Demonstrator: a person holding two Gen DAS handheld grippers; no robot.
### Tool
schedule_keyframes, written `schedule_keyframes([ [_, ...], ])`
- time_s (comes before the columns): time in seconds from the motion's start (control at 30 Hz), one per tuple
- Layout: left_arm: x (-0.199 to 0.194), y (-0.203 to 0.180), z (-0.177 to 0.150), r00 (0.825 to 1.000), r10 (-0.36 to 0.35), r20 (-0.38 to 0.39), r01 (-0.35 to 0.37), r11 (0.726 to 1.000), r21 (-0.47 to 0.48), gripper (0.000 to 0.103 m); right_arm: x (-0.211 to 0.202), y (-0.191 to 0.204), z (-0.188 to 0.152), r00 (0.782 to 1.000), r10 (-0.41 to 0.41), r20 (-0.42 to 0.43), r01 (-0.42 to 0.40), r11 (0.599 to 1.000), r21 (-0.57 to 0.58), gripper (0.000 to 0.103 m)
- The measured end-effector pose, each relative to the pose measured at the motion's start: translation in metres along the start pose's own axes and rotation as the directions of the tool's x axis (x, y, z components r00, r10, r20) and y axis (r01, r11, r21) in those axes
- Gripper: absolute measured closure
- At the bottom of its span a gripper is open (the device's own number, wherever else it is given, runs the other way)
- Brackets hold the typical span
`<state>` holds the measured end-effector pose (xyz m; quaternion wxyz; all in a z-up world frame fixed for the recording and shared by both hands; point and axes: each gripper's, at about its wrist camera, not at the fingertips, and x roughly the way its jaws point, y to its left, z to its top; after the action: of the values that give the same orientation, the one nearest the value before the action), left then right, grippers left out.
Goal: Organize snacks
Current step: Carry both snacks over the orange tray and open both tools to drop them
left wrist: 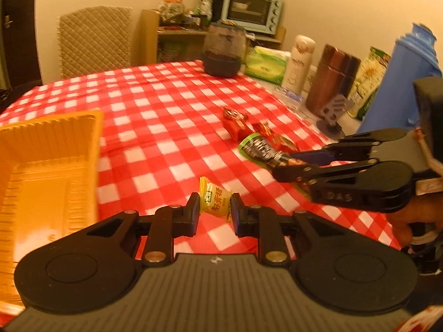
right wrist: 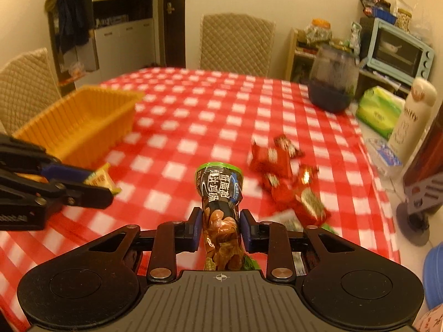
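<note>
My left gripper (left wrist: 214, 203) is shut on a small yellow candy (left wrist: 214, 199), held just above the red checked cloth. An orange basket (left wrist: 52, 149) stands close to its left. My right gripper (right wrist: 219, 221) is shut on a long green-and-black snack packet (right wrist: 220, 193) that sticks up between its blue pads. From the left wrist view that packet (left wrist: 259, 148) and the right gripper (left wrist: 288, 163) show at the right. Several red snack packets (right wrist: 288, 177) lie on the cloth, right of the held packet. The left gripper with its candy (right wrist: 101, 179) shows at the left, in front of the basket (right wrist: 83, 121).
At the table's far right stand a dark glass jar (right wrist: 332, 80), a green tissue pack (right wrist: 379, 110), a white bottle (right wrist: 412, 116), a brown canister (left wrist: 332, 80) and a blue jug (left wrist: 401, 80). Padded chairs (right wrist: 235, 44) flank the table. A shelf holds a blue toaster oven (left wrist: 252, 8).
</note>
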<state>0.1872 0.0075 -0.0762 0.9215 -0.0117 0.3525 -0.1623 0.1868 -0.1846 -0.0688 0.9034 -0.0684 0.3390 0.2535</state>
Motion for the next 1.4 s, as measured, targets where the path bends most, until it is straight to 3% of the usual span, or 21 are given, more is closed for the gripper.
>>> schedule_keyframes([
  [0.4,-0.058,0.072,0.018,0.990,0.137,0.046,-0.133,0.989,-0.064,0.082,-0.020,0.074,0.070,0.989,0.118,0.084,-0.122,0.991,0.053,0.073],
  [0.77,-0.063,0.158,0.002,0.963,0.269,0.002,-0.266,0.955,-0.133,0.082,0.042,0.145,0.084,0.977,0.206,0.059,-0.213,0.965,0.151,0.073],
  [1.03,-0.049,0.187,-0.010,0.957,0.287,-0.037,-0.289,0.941,-0.175,0.081,0.086,0.160,0.082,0.976,0.217,0.027,-0.218,0.955,0.200,0.074],
  [1.33,-0.036,0.198,-0.015,0.960,0.275,-0.059,-0.282,0.939,-0.198,0.081,0.102,0.170,0.081,0.971,0.238,0.016,-0.236,0.949,0.207,0.074],
  [1.4,-0.036,0.199,-0.016,0.960,0.275,-0.059,-0.281,0.939,-0.196,0.075,0.103,0.171,0.081,0.971,0.237,0.015,-0.236,0.950,0.204,0.073],
])
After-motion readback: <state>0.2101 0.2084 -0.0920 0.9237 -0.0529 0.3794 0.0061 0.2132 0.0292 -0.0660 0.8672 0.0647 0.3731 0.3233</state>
